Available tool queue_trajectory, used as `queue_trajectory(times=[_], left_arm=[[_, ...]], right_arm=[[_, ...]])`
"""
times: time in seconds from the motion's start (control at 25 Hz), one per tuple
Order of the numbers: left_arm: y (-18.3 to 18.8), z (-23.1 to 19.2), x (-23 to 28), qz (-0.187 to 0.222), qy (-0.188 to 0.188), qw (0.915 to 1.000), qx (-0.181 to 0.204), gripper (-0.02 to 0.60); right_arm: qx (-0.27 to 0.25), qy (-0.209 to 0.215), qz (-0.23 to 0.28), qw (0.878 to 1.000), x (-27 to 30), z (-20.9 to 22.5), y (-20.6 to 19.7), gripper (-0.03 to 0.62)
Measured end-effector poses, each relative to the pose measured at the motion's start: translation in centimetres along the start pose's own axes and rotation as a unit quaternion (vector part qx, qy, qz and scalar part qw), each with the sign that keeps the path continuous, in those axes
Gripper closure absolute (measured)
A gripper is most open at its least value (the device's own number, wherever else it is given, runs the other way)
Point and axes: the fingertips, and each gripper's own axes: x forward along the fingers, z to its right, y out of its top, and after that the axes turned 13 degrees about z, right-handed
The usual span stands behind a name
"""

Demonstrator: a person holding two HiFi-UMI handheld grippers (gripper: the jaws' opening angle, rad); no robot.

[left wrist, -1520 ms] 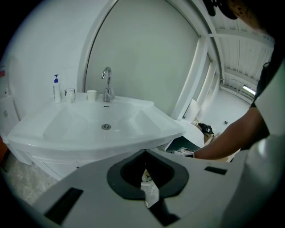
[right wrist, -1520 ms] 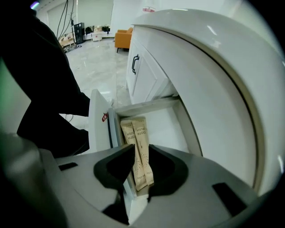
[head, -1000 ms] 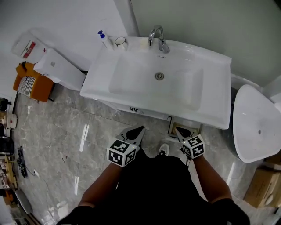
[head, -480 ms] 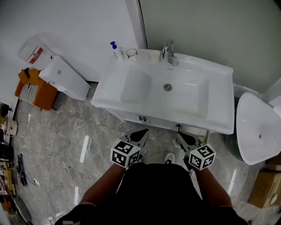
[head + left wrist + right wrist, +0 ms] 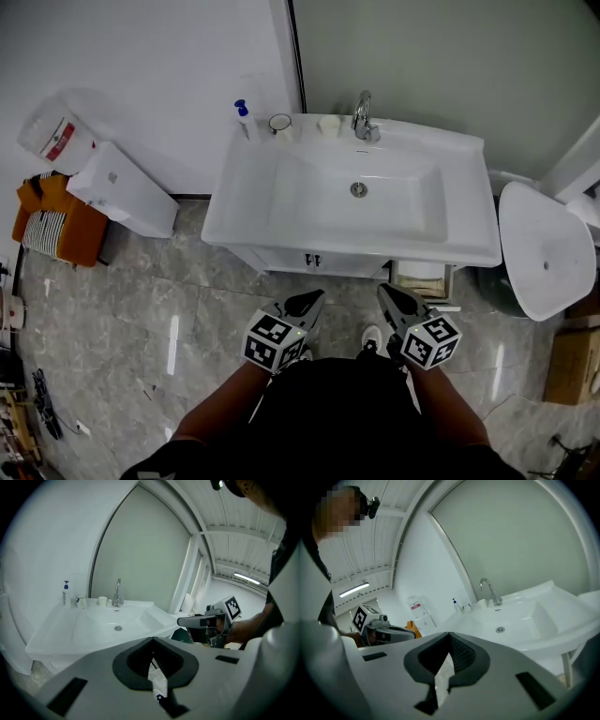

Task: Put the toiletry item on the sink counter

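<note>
Head view: the counter (image 5: 466,192) lies straight ahead, equally near both. We find the left gripper (image 5: 319,296) clenched on a white sachet (image 5: 157,679), the right gripper (image 5: 382,290) on a crinkled packet (image 5: 442,674).

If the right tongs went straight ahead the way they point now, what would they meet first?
Probably the white washbasin, at its front rim; depth is unclear, but nothing nearer shows.

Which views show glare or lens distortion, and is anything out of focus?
Head view: sharp and evenly lit, with bright glare streaks on the floor. Left gripper view: strong fisheye, black corners, straight lines bend into arcs; the sink looks fairly sharp. Right gripper view: the same fisheye; the ceiling lamp is washed out.
</note>
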Motion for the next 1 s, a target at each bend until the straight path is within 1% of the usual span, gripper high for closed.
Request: queue_trajectory(times=[0.16, 0.36, 0.52, 0.64, 0.84, 1.0], left_arm=[[0.0, 0.1, -1.7, 0.007, -0.031, 0.9995, 0.007, 0.581], [-1.2, 0.5, -3.6, -0.007, -0.074, 0.9971, 0.018, 0.581], [-2.1, 0.8, -4.5, -0.019, -0.092, 0.9952, 0.028, 0.581], [-2.0, 1.0, -4.9, -0.016, -0.094, 0.9950, 0.030, 0.581], [-1.4, 1.5, -4.7, -0.004, -0.075, 0.9970, 0.023, 0.581], [-1.4, 2.9, -4.3, -0.004, -0.064, 0.9978, 0.015, 0.581]], right_arm=[[-0.005, -0.023, -0.009, 1.000, -0.6, -2.5, -1.2, 0.591], [-0.026, -0.044, 0.005, 0.999, -1.5, -5.4, -2.0, 0.592], [-0.030, -0.065, 0.010, 0.997, -2.3, -6.1, -2.7, 0.592], [-0.035, -0.070, 0.004, 0.997, -2.9, -6.2, -2.8, 0.592], [-0.042, -0.061, -0.018, 0.997, -3.8, -5.4, -2.9, 0.592], [-0.041, -0.050, -0.037, 0.997, -4.7, -4.7, -2.9, 0.592]])
